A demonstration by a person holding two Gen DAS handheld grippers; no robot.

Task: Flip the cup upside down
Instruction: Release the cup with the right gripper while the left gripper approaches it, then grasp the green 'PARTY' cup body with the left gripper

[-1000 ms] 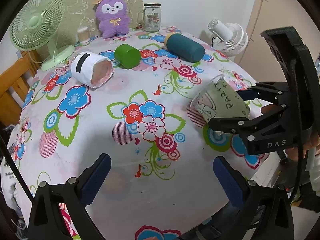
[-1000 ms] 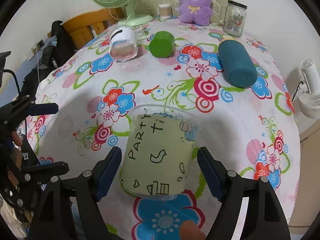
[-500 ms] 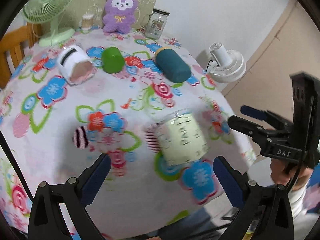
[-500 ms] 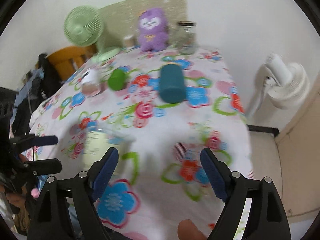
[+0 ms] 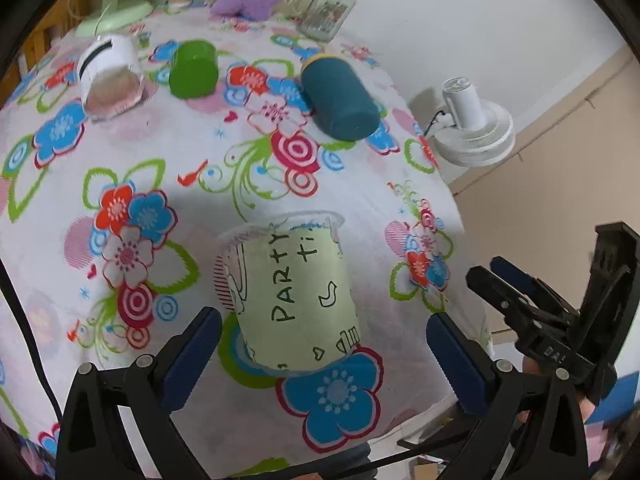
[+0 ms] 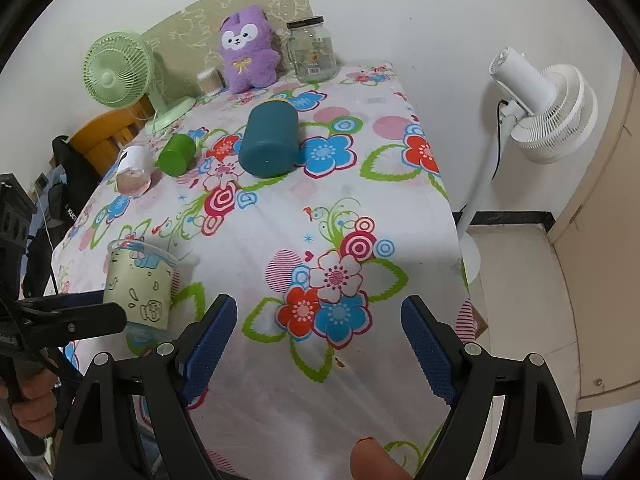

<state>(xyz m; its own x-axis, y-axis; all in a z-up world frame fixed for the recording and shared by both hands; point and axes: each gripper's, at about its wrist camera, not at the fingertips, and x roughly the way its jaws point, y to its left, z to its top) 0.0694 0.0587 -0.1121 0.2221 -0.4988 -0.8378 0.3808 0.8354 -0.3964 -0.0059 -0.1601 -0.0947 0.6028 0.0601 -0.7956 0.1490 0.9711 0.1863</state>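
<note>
A pale green plastic cup with "PARTY" lettering lies on its side on the flowered tablecloth, its clear rim pointing away from me. My left gripper is open, its blue pads on either side of the cup's base, not touching it. In the right wrist view the same cup is at the left edge of the table. My right gripper is open and empty over the tablecloth, well right of the cup; it also shows at the right of the left wrist view.
On the table lie a teal bottle, a green cup and a white cup, all on their sides. A purple plush, glass jar and green fan stand at the back. A white floor fan stands right.
My right gripper let go of the cup and pulled away to the right. My left gripper moved in over the cup, which now lies between its open fingers.
</note>
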